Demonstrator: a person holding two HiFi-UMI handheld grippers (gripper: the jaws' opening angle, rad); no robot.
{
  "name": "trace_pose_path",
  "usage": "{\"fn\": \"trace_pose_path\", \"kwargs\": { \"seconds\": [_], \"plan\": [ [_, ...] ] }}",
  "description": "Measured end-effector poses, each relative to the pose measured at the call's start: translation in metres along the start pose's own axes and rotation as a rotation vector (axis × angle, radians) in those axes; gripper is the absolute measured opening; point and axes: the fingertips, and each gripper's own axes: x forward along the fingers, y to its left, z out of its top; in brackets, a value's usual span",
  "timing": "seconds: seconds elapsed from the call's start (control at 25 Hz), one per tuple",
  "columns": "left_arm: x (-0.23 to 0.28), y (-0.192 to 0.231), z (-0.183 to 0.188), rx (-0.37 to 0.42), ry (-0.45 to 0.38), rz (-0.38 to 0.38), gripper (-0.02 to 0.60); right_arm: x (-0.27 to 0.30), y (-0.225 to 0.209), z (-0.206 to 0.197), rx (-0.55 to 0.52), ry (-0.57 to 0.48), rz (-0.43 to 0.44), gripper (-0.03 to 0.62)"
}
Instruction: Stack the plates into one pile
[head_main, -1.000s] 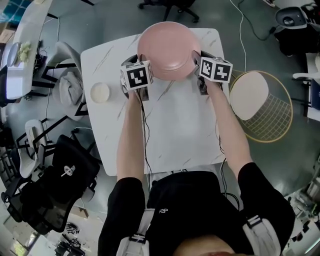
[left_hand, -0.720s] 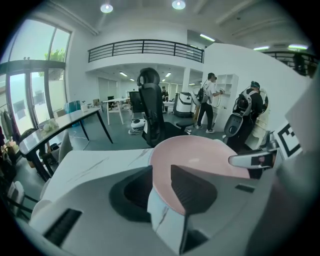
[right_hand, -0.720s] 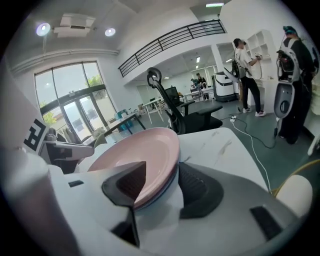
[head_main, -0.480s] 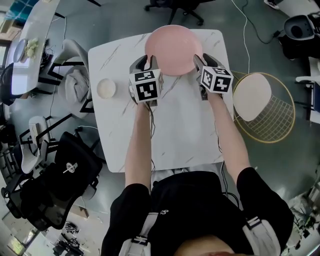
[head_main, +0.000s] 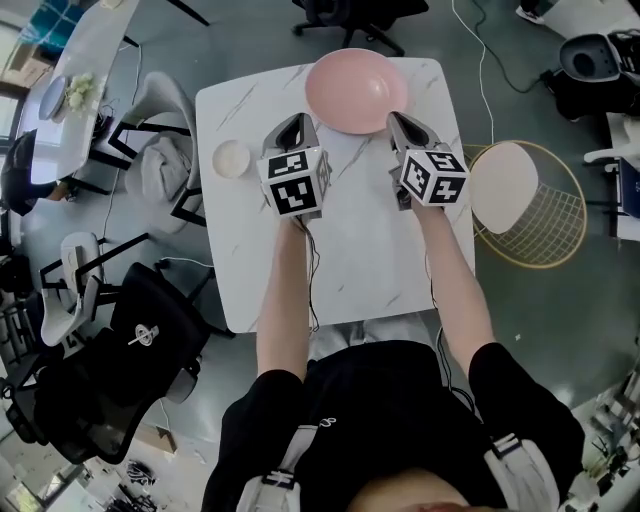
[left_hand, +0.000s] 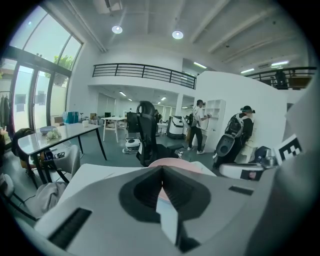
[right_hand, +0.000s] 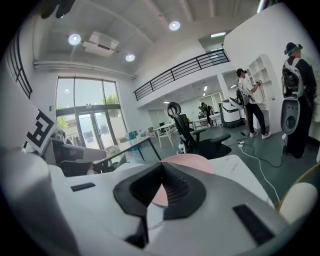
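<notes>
A large round pink plate (head_main: 357, 90) lies on the white marble table (head_main: 350, 250) near its far edge. A small white dish (head_main: 232, 158) sits alone near the table's left edge. My left gripper (head_main: 297, 122) hovers just short of the pink plate's near left rim, jaws shut and empty. My right gripper (head_main: 400, 120) is at the plate's near right rim, jaws shut with nothing between them. In the left gripper view the pink plate (left_hand: 175, 161) shows just beyond the closed jaws. The right gripper view shows the pink plate (right_hand: 192, 161) the same way.
A gold wire chair with a round beige seat (head_main: 520, 200) stands right of the table. A grey chair (head_main: 160, 150) and a black office chair (head_main: 120, 370) stand to the left. People stand in the far background of both gripper views.
The pink plate was held up between the two grippers; now it rests on the table's far side. Both grippers have let go, drawn back toward me and shut.
</notes>
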Motion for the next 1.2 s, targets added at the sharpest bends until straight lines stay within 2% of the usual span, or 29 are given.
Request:
{"fn": "trace_pose_path", "kwargs": {
  "seconds": [0.2,0.36,0.6,0.72,0.88,0.96,1.04,1.12,1.2],
  "plan": [
    [-0.047,0.002,0.020,0.001,-0.069,-0.037,0.015,-0.028,0.060,0.017,-0.001,-0.080,0.125,0.008],
    [-0.088,0.009,0.037,0.010,-0.131,-0.045,0.015,-0.047,0.104,0.031,-0.015,-0.133,0.188,0.008],
    [-0.164,0.024,0.047,-0.036,-0.239,-0.030,0.015,-0.090,0.170,0.076,-0.139,-0.280,0.230,0.008],
    [-0.204,0.043,0.065,-0.017,-0.308,0.008,0.015,-0.108,0.219,0.102,-0.200,-0.376,0.294,0.008],
    [-0.251,0.051,0.085,-0.023,-0.391,0.030,0.015,-0.140,0.255,0.120,-0.254,-0.425,0.294,0.008],
    [-0.275,0.050,0.090,-0.067,-0.429,-0.016,0.015,-0.157,0.270,0.124,-0.243,-0.461,0.302,0.008],
    [-0.295,0.048,0.093,-0.101,-0.469,-0.050,0.015,-0.167,0.286,0.123,-0.293,-0.470,0.313,0.008],
    [-0.307,0.051,0.094,-0.083,-0.502,-0.034,0.015,-0.173,0.297,0.121,-0.346,-0.463,0.315,0.008],
    [-0.315,0.054,0.093,-0.053,-0.526,-0.007,0.015,-0.182,0.304,0.123,-0.342,-0.474,0.320,0.008]
  ]
}}
